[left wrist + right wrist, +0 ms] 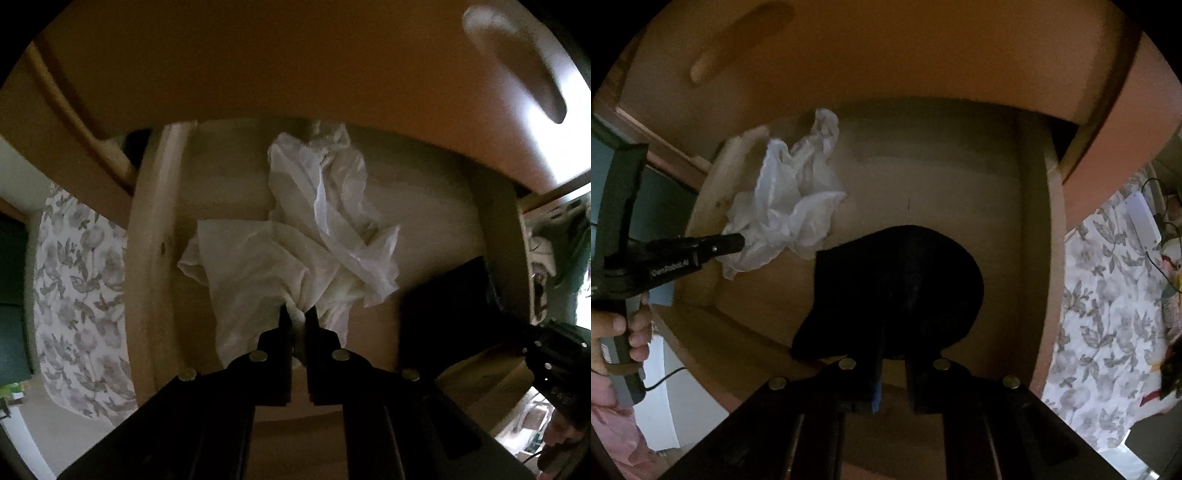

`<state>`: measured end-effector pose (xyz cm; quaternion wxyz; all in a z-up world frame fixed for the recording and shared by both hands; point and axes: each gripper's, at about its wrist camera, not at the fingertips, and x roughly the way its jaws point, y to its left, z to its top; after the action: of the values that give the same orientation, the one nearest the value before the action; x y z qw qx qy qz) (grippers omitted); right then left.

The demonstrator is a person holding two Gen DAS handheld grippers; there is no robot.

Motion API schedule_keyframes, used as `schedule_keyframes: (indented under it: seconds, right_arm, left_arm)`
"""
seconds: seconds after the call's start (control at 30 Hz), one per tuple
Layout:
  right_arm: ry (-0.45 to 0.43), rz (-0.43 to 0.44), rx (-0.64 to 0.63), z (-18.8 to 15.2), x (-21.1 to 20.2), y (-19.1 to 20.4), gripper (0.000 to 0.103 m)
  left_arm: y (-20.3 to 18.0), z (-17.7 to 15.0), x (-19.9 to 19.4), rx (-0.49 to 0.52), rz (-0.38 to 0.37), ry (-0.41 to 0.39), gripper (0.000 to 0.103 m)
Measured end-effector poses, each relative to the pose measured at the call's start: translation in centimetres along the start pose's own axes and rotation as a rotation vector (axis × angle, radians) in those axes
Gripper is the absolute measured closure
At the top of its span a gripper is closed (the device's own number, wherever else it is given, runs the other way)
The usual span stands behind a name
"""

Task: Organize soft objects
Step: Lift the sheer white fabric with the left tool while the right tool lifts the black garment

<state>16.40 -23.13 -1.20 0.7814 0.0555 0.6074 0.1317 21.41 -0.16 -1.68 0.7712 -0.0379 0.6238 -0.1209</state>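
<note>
A crumpled white garment lies in the left half of an open wooden drawer. My left gripper is shut on its near edge; the pinch also shows in the right wrist view, where the white garment sits at the drawer's left side. A black cloth lies in the drawer's right half. My right gripper is shut on the black cloth's near edge. The black cloth shows at the right in the left wrist view.
The drawer's side walls and back wall bound the space. A closed drawer front with a handle hangs above. A floral-print fabric lies outside on the right, and shows at the left in the left wrist view.
</note>
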Motion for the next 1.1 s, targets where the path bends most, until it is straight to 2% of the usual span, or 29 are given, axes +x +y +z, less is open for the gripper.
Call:
schedule_keyframes:
  seconds: [0.4,0.73,0.93,1.1]
  right_arm:
    - [-0.126,0.101,0.023,-1.0,-4.6,0.3,0.093]
    - [-0.244,0.213,0.036,-2.0,-9.6,0.0,0.093]
    - [-0.307,0.251,0.03,-3.2,-12.5,-0.3,0.094]
    - [-0.342,0.247,0.009,-3.6,-13.7,0.1,0.094]
  left_arm:
    - [0.0,-1.1,-5.7,-0.038,-0.143,-0.175,0.098]
    - [-0.3,-3.2,-11.7,-0.06,-0.246,-0.386,0.098]
    - [-0.2,-5.7,-14.4,-0.069,-0.295,-0.484,0.098]
    - [-0.8,-7.2,-17.0,-0.065,-0.317,-0.548,0.098]
